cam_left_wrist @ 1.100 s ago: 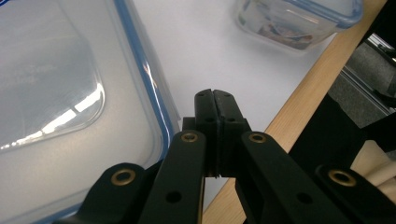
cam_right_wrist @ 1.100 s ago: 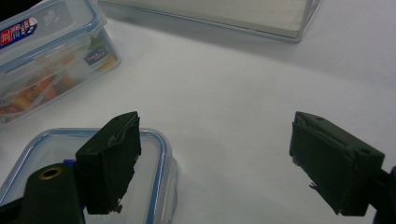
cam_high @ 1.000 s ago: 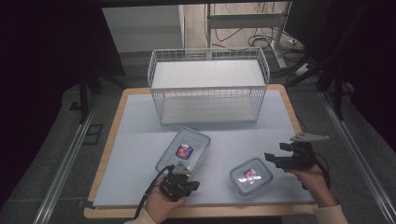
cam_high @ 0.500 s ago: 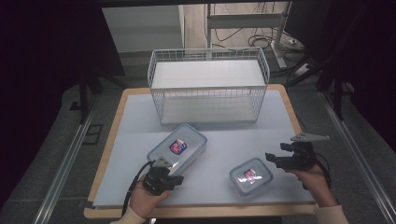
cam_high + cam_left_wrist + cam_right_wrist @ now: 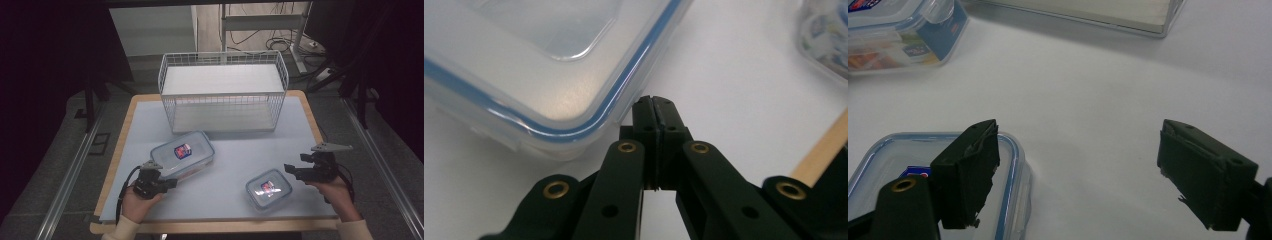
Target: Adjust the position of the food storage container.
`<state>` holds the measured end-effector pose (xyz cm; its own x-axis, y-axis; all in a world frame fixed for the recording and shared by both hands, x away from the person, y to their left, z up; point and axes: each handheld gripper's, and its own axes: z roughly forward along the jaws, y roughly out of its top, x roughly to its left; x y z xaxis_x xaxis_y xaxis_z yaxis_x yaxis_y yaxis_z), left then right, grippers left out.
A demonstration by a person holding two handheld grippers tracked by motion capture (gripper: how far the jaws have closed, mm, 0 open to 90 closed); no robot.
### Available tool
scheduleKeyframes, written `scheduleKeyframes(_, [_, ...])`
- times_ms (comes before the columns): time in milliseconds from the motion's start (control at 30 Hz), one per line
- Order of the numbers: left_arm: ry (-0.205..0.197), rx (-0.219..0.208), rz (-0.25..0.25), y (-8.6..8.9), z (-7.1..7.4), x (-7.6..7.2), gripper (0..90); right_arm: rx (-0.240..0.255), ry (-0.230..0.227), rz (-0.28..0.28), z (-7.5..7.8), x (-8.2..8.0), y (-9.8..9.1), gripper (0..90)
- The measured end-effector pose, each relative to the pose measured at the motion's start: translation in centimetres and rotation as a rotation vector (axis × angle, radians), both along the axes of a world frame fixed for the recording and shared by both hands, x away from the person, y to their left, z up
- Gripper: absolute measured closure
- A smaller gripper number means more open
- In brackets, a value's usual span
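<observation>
A large clear lidded container (image 5: 182,152) with a blue seal lies left of centre on the pale mat. My left gripper (image 5: 169,183) is shut with nothing in it, its tips just beside the container's near corner (image 5: 549,75); the closed tips (image 5: 655,102) rest close to the rim. A small lidded container (image 5: 268,188) lies at the front right. My right gripper (image 5: 290,169) stands open just right of it. In the right gripper view, the left jaw hovers over the small container's (image 5: 893,157) edge and the gripper (image 5: 1078,170) holds nothing.
A white wire basket (image 5: 223,95) stands at the back of the table, its base (image 5: 1073,10) visible ahead of the right gripper. The mat's wooden border (image 5: 821,150) runs along the front. Bare mat lies between the two containers.
My left gripper has moved left along the front of the large container, which has shifted slightly left too. The right gripper and the small container have stayed put.
</observation>
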<state>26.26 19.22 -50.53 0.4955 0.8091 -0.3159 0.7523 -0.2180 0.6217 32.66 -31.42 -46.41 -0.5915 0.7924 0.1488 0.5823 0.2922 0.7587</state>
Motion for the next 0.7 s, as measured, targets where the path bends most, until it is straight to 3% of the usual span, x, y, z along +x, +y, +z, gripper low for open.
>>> scheduleKeyframes(233, [-0.001,-0.004,0.052,1.8,-0.2,0.9,90.0,-0.002,0.003,0.001,0.0,0.0,0.1,16.9])
scheduleKeyframes(400, [-0.001,-0.016,0.052,2.0,-0.1,0.7,90.0,-0.008,0.005,0.004,-0.2,0.0,0.1,16.9])
scheduleKeyframes(600, [-0.032,-0.038,0.051,2.6,1.3,-0.6,90.0,-0.005,0.007,0.003,-0.1,0.0,0.0,16.9])
scheduleKeyframes(667, [-0.052,-0.045,0.075,3.3,2.1,-0.9,90.0,-0.005,0.005,0.001,-0.1,0.0,0.0,17.0])
scheduleKeyframes(700, [-0.07,-0.049,0.111,4.4,2.7,-0.9,89.9,-0.005,0.003,0.0,-0.1,0.0,-0.1,16.9])
